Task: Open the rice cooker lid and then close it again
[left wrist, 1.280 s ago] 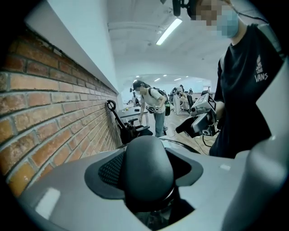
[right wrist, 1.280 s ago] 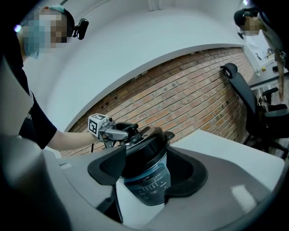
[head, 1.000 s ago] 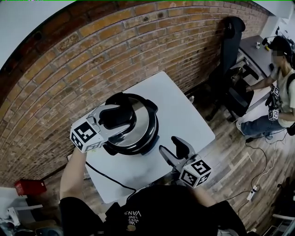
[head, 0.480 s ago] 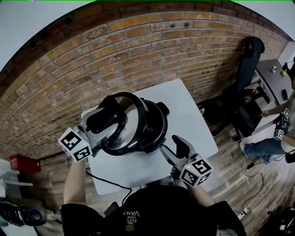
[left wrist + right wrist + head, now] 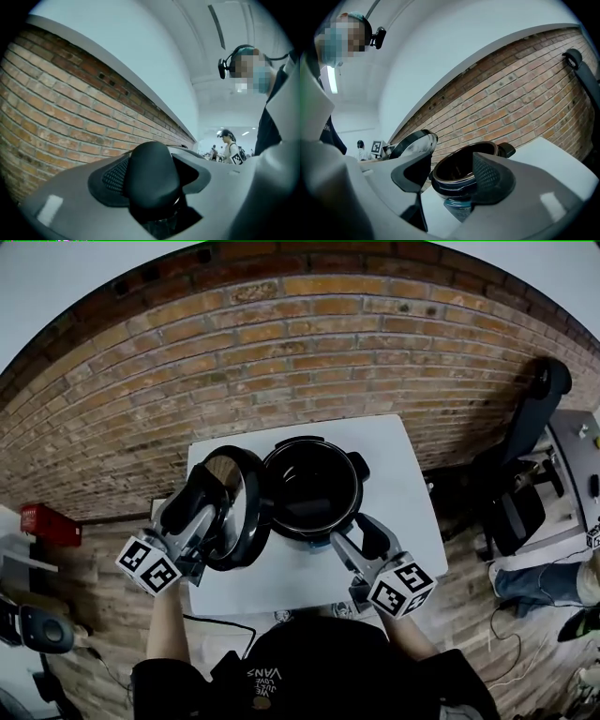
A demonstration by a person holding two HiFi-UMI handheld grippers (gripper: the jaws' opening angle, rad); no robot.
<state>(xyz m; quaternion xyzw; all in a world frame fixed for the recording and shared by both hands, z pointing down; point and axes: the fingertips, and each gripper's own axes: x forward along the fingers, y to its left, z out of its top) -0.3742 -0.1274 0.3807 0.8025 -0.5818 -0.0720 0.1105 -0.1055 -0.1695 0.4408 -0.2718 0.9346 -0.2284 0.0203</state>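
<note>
The black rice cooker (image 5: 311, 487) stands open on the white table (image 5: 408, 512), its dark inner pot exposed. Its round lid (image 5: 236, 507) is off and hangs tilted on edge just left of the cooker. My left gripper (image 5: 200, 501) is shut on the lid's black handle (image 5: 150, 180), which fills the gap between the jaws in the left gripper view. My right gripper (image 5: 358, 538) stands open just in front of the cooker, nothing between its fingers. The right gripper view shows the cooker (image 5: 464, 173) ahead and the lid (image 5: 412, 143) to its left.
A brick wall (image 5: 309, 362) runs behind the table. A black office chair (image 5: 539, 409) stands at the right, with another person's legs (image 5: 544, 577) beyond it. A red box (image 5: 42, 521) lies on the floor at the left. The cooker's black cable (image 5: 216, 624) hangs off the table's front.
The lid has come off the cooker and moved left, turning from flat to standing on edge in my left gripper. The pot's inside now shows. The right gripper shifted only slightly.
</note>
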